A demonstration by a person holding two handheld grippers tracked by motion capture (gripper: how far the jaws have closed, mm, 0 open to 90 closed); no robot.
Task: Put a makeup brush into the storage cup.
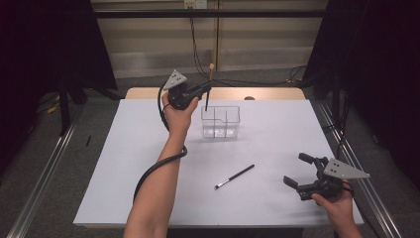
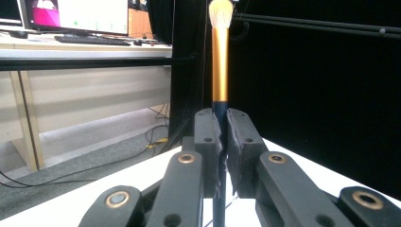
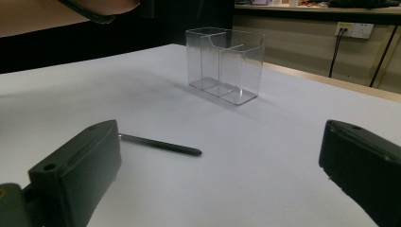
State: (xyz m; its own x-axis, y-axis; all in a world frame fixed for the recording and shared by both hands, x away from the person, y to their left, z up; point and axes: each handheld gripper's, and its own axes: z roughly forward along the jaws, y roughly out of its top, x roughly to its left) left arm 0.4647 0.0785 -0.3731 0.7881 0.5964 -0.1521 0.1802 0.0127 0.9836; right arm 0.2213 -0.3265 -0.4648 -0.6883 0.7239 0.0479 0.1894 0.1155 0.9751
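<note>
My left gripper (image 1: 204, 89) is shut on a makeup brush (image 1: 208, 88) with a gold ferrule, pale bristles and dark handle. It holds the brush upright, bristles up, above the left end of a clear plastic organizer (image 1: 221, 121) at the table's far centre. In the left gripper view the brush (image 2: 219, 61) rises from between the closed pads of the gripper (image 2: 221, 142). A second, thin black brush (image 1: 234, 177) lies flat on the white table in front of the organizer. My right gripper (image 1: 301, 171) stands open near the front right, empty. Its view shows the black brush (image 3: 161, 144) and the organizer (image 3: 224, 64).
The white table surface (image 1: 124, 163) is bare on the left and front. A wooden strip (image 1: 277, 93) runs along the far edge. Metal rails flank the table on both sides, and cables hang behind it.
</note>
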